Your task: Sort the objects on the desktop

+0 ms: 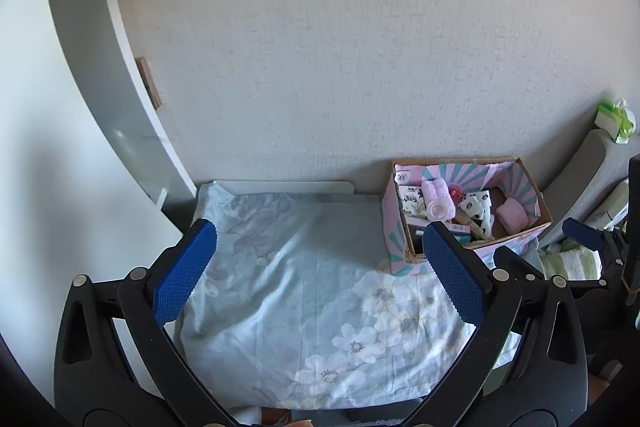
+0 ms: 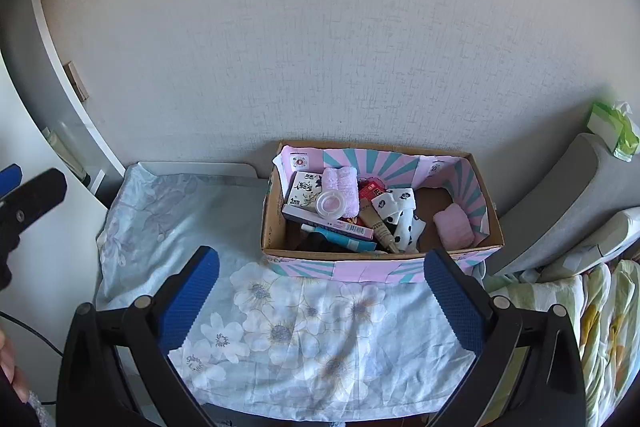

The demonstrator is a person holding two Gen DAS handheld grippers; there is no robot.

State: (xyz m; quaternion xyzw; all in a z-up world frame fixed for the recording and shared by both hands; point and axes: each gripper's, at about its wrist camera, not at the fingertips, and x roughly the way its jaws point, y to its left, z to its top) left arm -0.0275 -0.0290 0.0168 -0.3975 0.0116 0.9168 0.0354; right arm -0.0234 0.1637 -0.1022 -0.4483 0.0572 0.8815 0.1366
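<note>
Inside one box (image 2: 276, 223), two pink towels (image 2: 454, 225)

Both wrist cameras look down and forward toward the wall. They share the box (image 1: 466, 211) (image 2: 380, 211). The right view sits nearer it.

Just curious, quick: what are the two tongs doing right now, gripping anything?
Left tongs: open, holding nothing, above the floral cloth.
Right tongs: open, holding nothing, facing the box.
</note>
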